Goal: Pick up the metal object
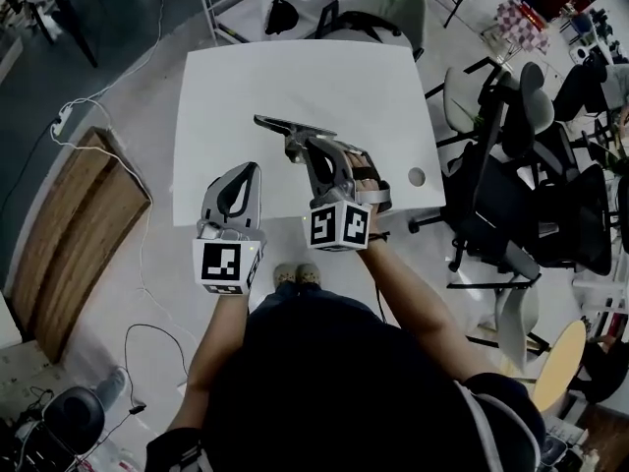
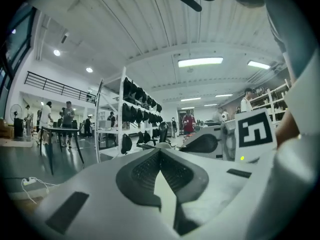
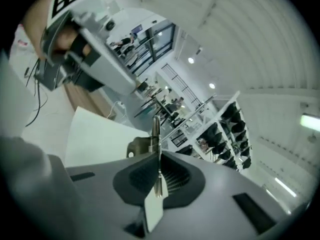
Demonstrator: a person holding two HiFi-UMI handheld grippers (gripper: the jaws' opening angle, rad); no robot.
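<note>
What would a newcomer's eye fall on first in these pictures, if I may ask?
The eye goes first to the right gripper, shut on a long grey metal object that reaches out over the middle of the white table. Beside it, at the table's near edge, the left gripper is shut with nothing between its jaws. Office chairs crowd the floor to the table's right.

Metal object [image 1: 279, 126] over table [image 1: 236, 77], chairs [image 1: 511, 175] right

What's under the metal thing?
The white table lies under the metal object, which the right gripper holds in its jaws. The strip of table directly beneath is covered.
</note>
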